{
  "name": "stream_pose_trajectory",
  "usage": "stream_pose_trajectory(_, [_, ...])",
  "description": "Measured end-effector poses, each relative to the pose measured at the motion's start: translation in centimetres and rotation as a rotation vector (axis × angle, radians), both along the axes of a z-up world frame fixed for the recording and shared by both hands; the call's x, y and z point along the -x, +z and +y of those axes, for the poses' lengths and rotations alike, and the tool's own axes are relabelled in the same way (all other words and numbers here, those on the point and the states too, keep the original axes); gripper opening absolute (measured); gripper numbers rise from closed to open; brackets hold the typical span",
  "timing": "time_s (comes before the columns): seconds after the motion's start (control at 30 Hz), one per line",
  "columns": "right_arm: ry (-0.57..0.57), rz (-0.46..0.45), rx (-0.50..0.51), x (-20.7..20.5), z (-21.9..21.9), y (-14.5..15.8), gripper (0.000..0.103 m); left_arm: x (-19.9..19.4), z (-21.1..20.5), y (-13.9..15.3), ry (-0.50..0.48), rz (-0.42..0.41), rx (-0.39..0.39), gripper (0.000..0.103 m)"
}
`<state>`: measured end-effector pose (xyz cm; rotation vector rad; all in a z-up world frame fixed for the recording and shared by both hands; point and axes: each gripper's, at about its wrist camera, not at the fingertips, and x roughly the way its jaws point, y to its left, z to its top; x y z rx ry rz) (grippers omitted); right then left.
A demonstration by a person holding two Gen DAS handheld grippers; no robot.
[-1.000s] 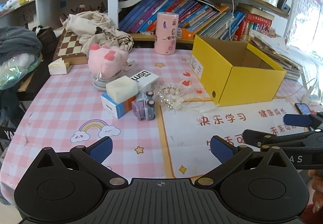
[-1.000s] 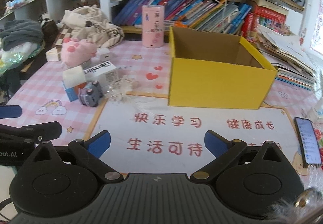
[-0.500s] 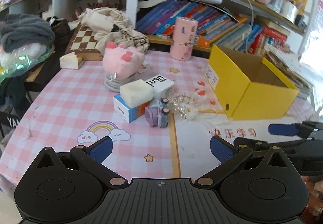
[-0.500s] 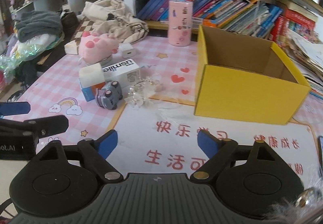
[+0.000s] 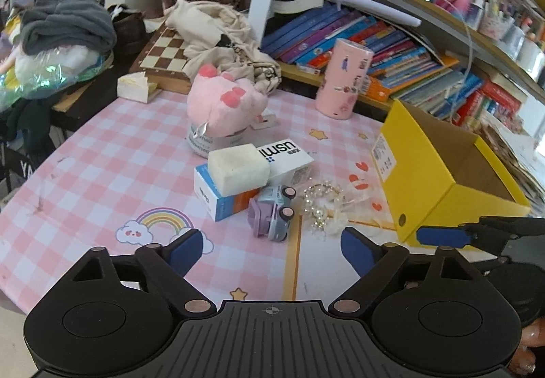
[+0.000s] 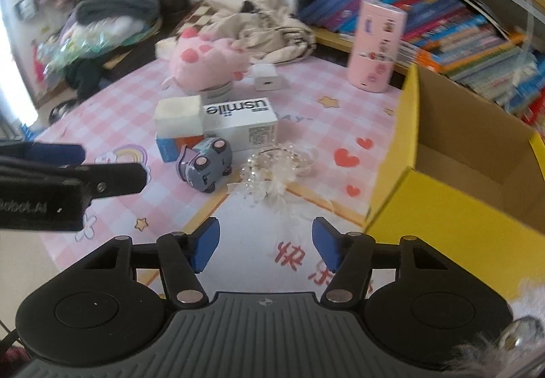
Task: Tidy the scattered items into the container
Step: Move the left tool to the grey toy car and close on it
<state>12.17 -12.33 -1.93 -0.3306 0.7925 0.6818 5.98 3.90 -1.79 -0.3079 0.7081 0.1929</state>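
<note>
We've got both the left gripper [image 5: 269, 250] and right gripper [image 6: 264, 243] closing in on nothing, toy car [image 6: 206, 166] just beyond, yellow box [image 6: 442, 187] right.

the left gripper [image 5: 269, 246] hovers over the pink checked table [image 5: 102, 173], its jaws just closing partway with nothing between them. ahead lie a toy car [image 5: 272, 217], a bead bracelet [image 5: 320, 204], a sponge [image 5: 238, 168] on a blue box [image 5: 218, 200], and a pink plush [image 5: 224, 105]. the yellow box [image 5: 439, 183] stands open at right, the right gripper [image 5: 477, 236] just before it.
</note>
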Motion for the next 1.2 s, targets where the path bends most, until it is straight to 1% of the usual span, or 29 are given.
stream_pose_trajectory(0.03, [0.023, -0.002, 0.012, -0.3, 0.2, -0.3, 0.057, -0.3, 0.0, -0.2, 0.009, 0.006, 0.007, 0.077])
stream_pose_trajectory(0.1, [0.065, -0.007, 0.035, -0.7, 0.4, -0.8, 0.056, -1.0, -0.1, -0.7, 0.021, 0.026, 0.022, 0.065])
stream_pose_trajectory(0.2, [0.111, -0.018, 0.065, -1.5, 0.7, -1.7, 0.056, -2.2, -0.5, -1.5, 0.024, 0.054, 0.023, 0.056])
stream_pose_trajectory(0.37, [0.146, -0.028, 0.086, -2.8, 1.1, -3.0, 0.056, -4.0, -1.3, -2.6, 0.024, 0.094, -0.028, 0.054])
stream_pose_trajectory(0.5, [0.149, -0.007, 0.082, -3.9, 1.2, -3.8, 0.056, -5.2, -1.3, -3.6, 0.023, 0.124, -0.051, 0.053])
stream_pose_trajectory(0.57, [0.148, 0.001, 0.08, -4.4, 1.4, -4.1, 0.057, -5.7, -1.5, -4.0, 0.02, 0.136, -0.085, 0.053])
stream_pose_trajectory(0.63, [0.151, -0.001, 0.079, -4.8, 1.6, -4.4, 0.061, -6.3, -1.5, -4.4, 0.013, 0.143, -0.108, 0.053])
stream_pose_trajectory(0.83, [0.161, -0.018, 0.078, -5.7, 2.6, -5.2, 0.063, -7.7, -1.2, -5.1, 0.004, 0.157, -0.116, 0.053])
stream_pose_trajectory(0.97, [0.151, -0.008, 0.066, -6.5, 3.1, -5.7, 0.065, -8.3, -1.0, -5.6, 0.009, 0.164, -0.116, 0.053])
stream_pose_trajectory(1.03, [0.149, -0.006, 0.064, -6.8, 3.4, -6.0, 0.068, -8.6, -0.8, -5.9, 0.01, 0.165, -0.111, 0.053])
stream_pose_trajectory(1.1, [0.148, -0.011, 0.066, -7.0, 3.8, -6.3, 0.069, -8.9, -0.7, -6.2, 0.013, 0.169, -0.102, 0.052])
stream_pose_trajectory(1.2, [0.142, -0.017, 0.062, -7.4, 4.0, -6.6, 0.076, -9.0, -0.3, -6.4, 0.023, 0.166, -0.077, 0.05])
